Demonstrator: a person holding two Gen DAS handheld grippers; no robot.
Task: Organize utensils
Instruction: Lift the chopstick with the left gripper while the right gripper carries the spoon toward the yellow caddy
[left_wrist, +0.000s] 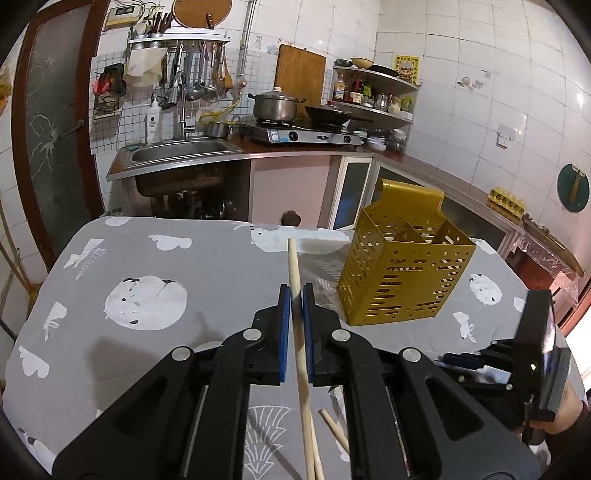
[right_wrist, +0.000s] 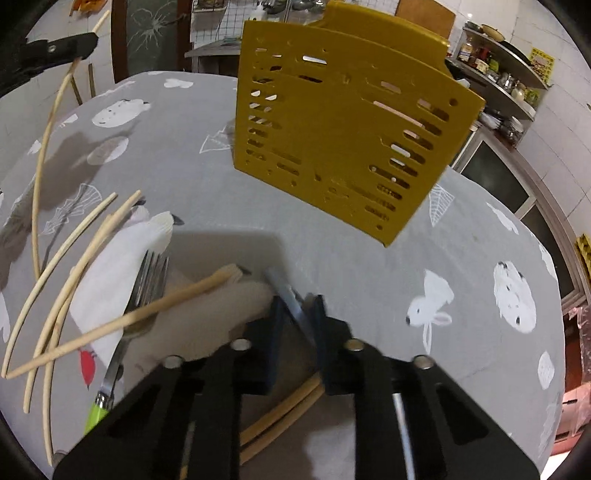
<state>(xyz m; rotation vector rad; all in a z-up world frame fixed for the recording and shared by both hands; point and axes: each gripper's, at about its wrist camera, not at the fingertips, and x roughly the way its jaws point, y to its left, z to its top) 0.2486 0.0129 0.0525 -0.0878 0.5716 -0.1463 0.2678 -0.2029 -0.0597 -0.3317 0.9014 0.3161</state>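
The left gripper (left_wrist: 296, 295) is closed on a single chopstick (left_wrist: 294, 266), whose tip runs forward past the blue pads (left_wrist: 283, 317) and whose length trails back under the claw. Ahead and to its right, near but not touching, stands the yellow perforated utensil holder (left_wrist: 402, 266) on the grey printed tablecloth (left_wrist: 147, 258); the compartments visible from above look empty, though their bottoms cannot be seen.

The right gripper (right_wrist: 298, 301) is pinched nearly closed on a thin, blurred metal utensil (right_wrist: 286, 291) of a kind that cannot be told. Left of it lie a fork (right_wrist: 147, 280) with a green handle on a white napkin (right_wrist: 110, 280), and several loose chopsticks (right_wrist: 74, 243), with more beneath the claw. The holder rises directly ahead.

The work seems barely begun: nothing shows as stowed, two pieces are in hand, and the fork and scattered chopsticks remain.
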